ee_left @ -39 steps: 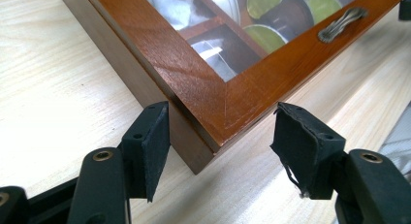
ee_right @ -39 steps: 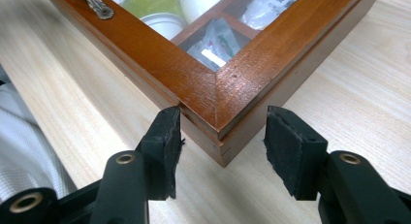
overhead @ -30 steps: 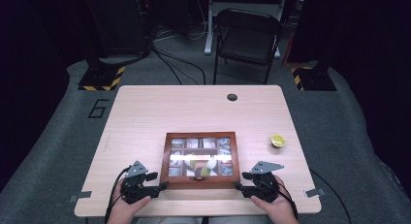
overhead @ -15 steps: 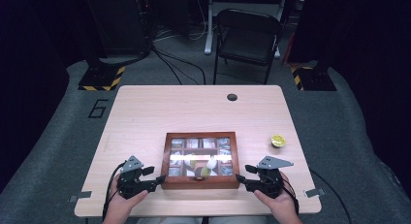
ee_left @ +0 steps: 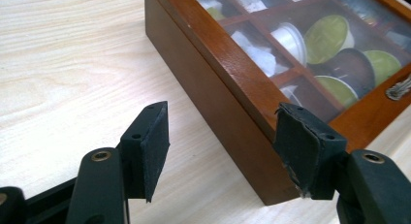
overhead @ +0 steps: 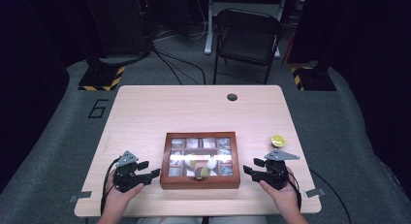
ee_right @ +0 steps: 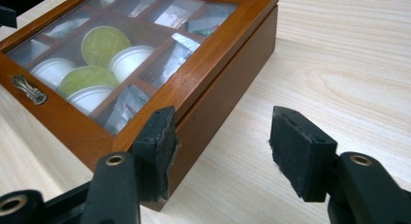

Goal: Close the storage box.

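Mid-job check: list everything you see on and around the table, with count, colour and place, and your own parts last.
Wooden box with glass lid: one, reddish brown, table's near middle, lid shut.
Capsules inside the box: several, green and white, under the glass.
Metal handle: one, silvery, box's front edge.
Small round yellow object: one, right of the box.
Round hole: one, dark, tabletop's far side.
Wooden table: one, pale.
Folding chair: one, black, beyond the table.
Left gripper: black, left of the box, jaws apart, empty.
Right gripper: black, right of the box, jaws apart, empty, just opening.

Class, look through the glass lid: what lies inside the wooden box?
Inside the wooden box: green-topped capsules, white cups and paper sachets in compartments. The frame hides parts of them.
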The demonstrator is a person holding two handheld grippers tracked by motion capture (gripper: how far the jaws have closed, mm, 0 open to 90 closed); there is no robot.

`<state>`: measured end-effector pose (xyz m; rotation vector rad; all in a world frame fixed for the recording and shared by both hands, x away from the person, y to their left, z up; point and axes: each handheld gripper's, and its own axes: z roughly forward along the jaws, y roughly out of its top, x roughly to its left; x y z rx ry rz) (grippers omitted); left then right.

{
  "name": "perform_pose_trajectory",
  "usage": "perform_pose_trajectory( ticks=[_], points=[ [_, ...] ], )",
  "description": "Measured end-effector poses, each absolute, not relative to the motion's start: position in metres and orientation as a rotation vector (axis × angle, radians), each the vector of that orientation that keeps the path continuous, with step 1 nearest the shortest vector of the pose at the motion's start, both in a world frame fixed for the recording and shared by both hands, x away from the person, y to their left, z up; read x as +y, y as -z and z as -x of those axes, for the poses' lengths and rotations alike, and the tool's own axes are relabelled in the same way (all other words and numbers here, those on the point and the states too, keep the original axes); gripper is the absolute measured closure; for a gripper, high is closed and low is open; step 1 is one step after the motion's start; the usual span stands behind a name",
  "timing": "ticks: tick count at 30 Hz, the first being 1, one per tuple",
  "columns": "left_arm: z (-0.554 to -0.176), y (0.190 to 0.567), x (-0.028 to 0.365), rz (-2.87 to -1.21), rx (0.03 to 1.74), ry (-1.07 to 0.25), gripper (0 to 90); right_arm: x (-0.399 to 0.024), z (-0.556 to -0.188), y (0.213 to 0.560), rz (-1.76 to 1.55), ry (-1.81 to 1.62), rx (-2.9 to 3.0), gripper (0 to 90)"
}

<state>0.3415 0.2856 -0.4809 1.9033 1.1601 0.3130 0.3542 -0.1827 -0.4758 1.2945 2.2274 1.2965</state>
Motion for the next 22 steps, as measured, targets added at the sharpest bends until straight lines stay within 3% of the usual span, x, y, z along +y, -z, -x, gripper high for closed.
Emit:
perform_pose_trajectory(
  ticks=[10,22],
  points=[
    [-0.346,0.486,0.291,-1.915,1.237,-0.299,36.6,-0.183,-0.358,0.482,-1.338,-1.196,2.216,39.4],
    [-0.333,0.477,0.288,-1.870,1.156,-0.276,35.2,-0.184,-0.343,0.471,-1.242,-1.307,2.185,39.2]
  ],
)
